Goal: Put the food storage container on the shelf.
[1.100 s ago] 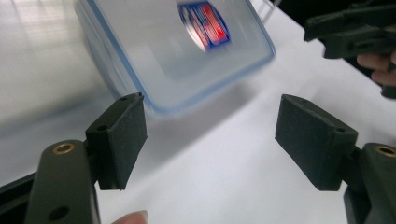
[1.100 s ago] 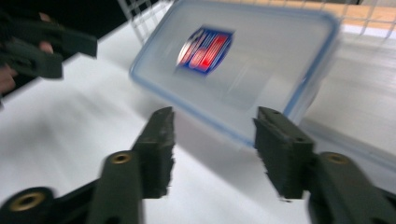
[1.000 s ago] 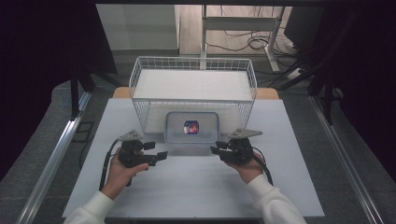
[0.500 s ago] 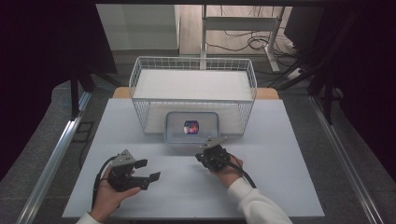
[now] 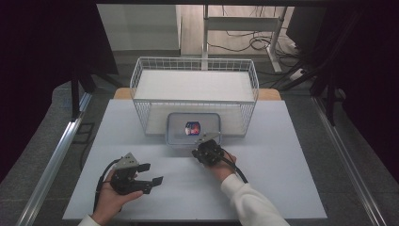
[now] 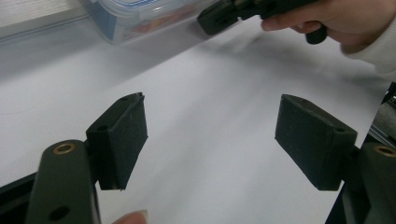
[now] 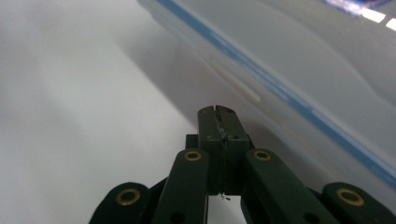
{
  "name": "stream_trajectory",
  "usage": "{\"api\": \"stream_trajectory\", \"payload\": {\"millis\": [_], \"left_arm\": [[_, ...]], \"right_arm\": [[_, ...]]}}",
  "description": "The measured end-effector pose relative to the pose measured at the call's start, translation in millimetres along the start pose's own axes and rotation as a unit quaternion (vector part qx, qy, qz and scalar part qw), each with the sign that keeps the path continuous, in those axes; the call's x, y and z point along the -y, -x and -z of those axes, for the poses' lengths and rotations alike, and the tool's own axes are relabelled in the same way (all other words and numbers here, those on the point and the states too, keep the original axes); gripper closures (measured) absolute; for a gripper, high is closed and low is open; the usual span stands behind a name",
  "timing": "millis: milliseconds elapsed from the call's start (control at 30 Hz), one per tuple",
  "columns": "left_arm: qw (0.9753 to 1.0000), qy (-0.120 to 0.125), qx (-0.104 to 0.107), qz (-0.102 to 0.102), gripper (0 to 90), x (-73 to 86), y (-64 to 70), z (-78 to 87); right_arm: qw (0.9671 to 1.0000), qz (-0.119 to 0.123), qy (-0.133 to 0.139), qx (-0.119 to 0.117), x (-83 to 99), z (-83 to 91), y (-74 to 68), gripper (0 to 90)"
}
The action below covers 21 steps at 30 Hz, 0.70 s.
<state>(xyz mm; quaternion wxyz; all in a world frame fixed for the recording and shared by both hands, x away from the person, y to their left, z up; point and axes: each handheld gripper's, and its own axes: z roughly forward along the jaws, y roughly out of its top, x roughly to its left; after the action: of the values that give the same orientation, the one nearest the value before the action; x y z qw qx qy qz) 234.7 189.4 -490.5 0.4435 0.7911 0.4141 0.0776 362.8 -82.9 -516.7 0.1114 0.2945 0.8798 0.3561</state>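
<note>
Two grippers working over white counter (image 5: 282, 155). Right gripper (image 5: 203, 149) lying close to near edge of clear lidded container (image 5: 194, 128), jaws pressed together, nothing between them; contact with container not determinable. Container sitting on counter, just in front of white wire basket (image 5: 195, 94), coloured item showing through lid. Left gripper (image 5: 153, 173) resting low at near left of counter, well apart from container, jaws spread wide, holding nothing.

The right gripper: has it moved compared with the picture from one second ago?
Yes. The right gripper has moved left and forward, toward the lidded plastic container in front of the wire basket, with its jaws shut.
</note>
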Motion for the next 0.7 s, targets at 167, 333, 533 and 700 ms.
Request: {"api": "stream_trajectory", "payload": {"millis": [167, 333, 533, 700], "left_arm": [[1.0, 0.002, -0.002, 0.003, 25.2, 0.5, -1.3, 2.0], [1.0, 0.0, -0.002, 0.005, 24.9, 0.1, -2.3, 2.4], [1.0, 0.001, 0.0, 0.007, 24.7, 0.0, -1.5, 2.7], [0.9999, 0.001, 0.002, 0.013, 24.7, 0.2, -3.1, 3.1]], "right_arm": [[0.9997, 0.017, 0.008, 0.017, -3.6, -7.2, -0.4, 88.7], [0.9992, 0.027, 0.01, 0.026, -7.3, -7.6, -4.6, 88.7], [0.9992, 0.018, 0.023, 0.029, -9.5, -5.5, -1.3, 88.8], [0.9988, 0.014, 0.032, 0.034, -13.4, -3.9, -0.7, 88.8]]}}
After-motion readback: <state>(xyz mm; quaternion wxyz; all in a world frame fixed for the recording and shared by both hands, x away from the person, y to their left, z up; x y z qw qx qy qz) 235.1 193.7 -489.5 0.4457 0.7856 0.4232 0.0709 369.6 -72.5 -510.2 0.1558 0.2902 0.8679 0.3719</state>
